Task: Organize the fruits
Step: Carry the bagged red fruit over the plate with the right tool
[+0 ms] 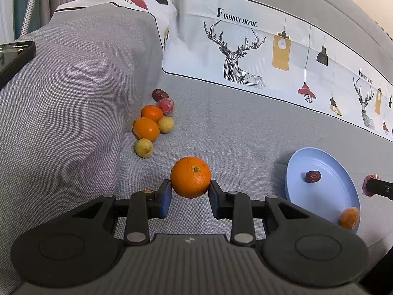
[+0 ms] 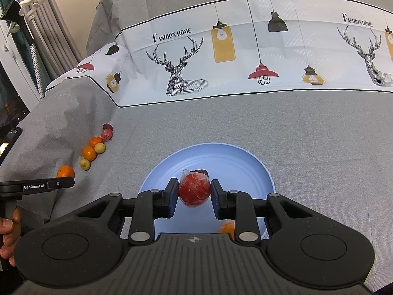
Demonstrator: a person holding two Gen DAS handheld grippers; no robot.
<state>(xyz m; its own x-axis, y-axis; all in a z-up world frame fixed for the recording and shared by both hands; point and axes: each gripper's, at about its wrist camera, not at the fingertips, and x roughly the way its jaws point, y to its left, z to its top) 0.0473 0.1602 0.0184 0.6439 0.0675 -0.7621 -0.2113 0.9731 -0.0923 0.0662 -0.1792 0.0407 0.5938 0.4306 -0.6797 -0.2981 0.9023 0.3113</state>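
Observation:
My left gripper (image 1: 190,191) is shut on an orange (image 1: 190,177) held just above the grey sofa seat. My right gripper (image 2: 194,191) is shut on a red fruit wrapped in clear film (image 2: 194,191) and holds it over the light-blue plate (image 2: 245,157). On the plate lie a dark red date (image 1: 313,176) and a small orange (image 1: 349,217); in the right wrist view the date (image 2: 200,171) is mostly hidden behind the wrapped fruit. A pile of fruit (image 1: 153,120) lies at the seat's left: two oranges, two yellow-green fruits, a wrapped red fruit, a date.
The sofa armrest (image 1: 61,98) rises at the left with a black phone (image 1: 13,59) on it. The backrest carries a white printed cloth (image 1: 245,49). The plate (image 1: 319,162) sits at the right of the seat.

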